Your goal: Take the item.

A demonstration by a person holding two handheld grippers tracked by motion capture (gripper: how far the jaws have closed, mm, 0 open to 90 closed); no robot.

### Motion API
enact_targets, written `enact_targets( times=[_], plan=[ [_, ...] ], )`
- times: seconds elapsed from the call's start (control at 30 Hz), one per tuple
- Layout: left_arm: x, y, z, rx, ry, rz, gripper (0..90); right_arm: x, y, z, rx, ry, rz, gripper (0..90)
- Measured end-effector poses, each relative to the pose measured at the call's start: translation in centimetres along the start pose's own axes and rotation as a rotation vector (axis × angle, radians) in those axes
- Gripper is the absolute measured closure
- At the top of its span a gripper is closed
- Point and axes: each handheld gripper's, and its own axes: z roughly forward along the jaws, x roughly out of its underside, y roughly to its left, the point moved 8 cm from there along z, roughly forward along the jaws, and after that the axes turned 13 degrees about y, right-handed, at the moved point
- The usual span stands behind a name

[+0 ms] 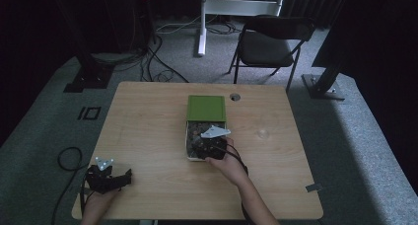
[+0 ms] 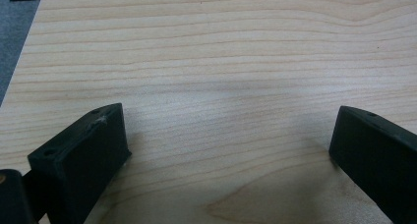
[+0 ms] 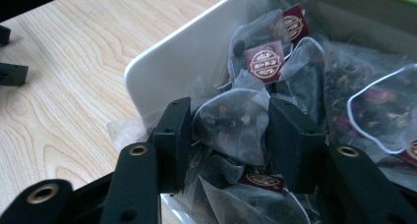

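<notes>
Tea bag (image 3: 231, 123), a translucent mesh pouch, sat inside the white box (image 3: 162, 69) among many others, pinched between the pads of the right gripper (image 3: 230, 135). Grasp was judged made; lifting the pouch clear and placing it remained. Left gripper (image 2: 226, 150) rested on the wooden table (image 1: 148, 131), jaws spread and empty. Beyond the table stood a folding chair (image 1: 268, 45) on grey carpet.

The counter (image 1: 148, 136) lies bare left of the white box (image 1: 188, 146) and again to its right — broad wood where a hand could pass. The box, packed with tea bags (image 3: 231, 121), and its green lid (image 1: 206, 108) just behind block the middle. The left claw (image 1: 129, 176) sits at the near left corner — well apart from the box.
</notes>
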Motion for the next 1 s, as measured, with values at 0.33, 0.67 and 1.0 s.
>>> enact_targets(
  times=[0.33,0.67,1.0],
  plan=[
    [0.0,0.0,0.0,0.000,0.000,0.000,1.7,0.0,0.2,0.1,-0.023,0.006,-0.008,66.7],
    [0.0,0.0,0.0,0.000,0.000,0.001,1.7,-0.3,0.3,-1.4,-0.053,-0.025,-0.033,75.9],
    [0.0,0.0,0.0,0.000,0.000,0.001,1.6,-0.9,0.1,-2.6,-0.060,-0.058,-0.043,77.2]
  ],
)
